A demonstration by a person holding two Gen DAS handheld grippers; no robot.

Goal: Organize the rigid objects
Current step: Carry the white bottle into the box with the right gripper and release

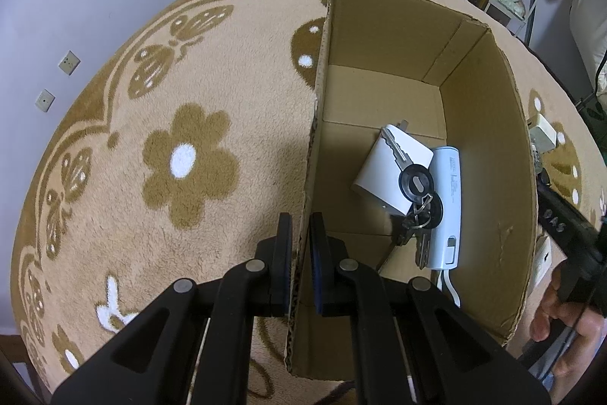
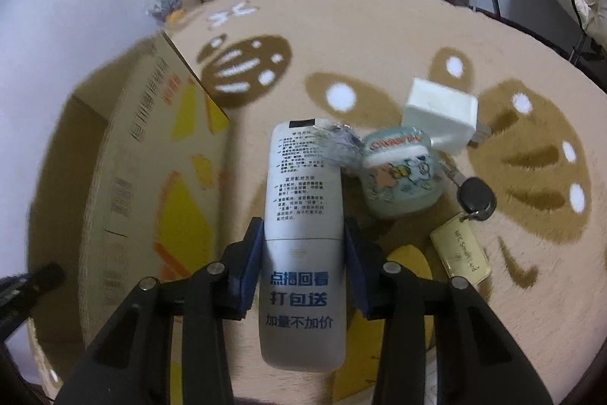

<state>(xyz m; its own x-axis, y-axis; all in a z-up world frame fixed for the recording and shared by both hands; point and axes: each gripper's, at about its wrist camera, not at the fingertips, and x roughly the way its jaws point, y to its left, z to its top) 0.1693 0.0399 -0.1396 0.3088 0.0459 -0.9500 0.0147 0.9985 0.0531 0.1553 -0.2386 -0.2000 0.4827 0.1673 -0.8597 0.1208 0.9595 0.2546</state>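
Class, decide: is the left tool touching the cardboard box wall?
Touching. The left wrist view shows the left tool shut on the cardboard box wall, one pad against each face, no gap visible.

1. The open brown cardboard box (image 1: 383,37) has lots of bare floor at its far end.
2. A white square charger (image 1: 390,170), a bunch of black-headed keys (image 1: 417,192) and a pale blue stick-shaped power bank (image 1: 447,207) fill its near right corner.
3. The left gripper (image 1: 301,245) is clamped over the box's left wall.
4. Outside, a white cube plug (image 2: 440,113), a cartoon earbud case (image 2: 398,173) and a gold card tag (image 2: 461,253) crowd the beige flowered rug (image 2: 341,25) to the right.

Crinkled wrapper (image 2: 335,143) blurred, perhaps foil
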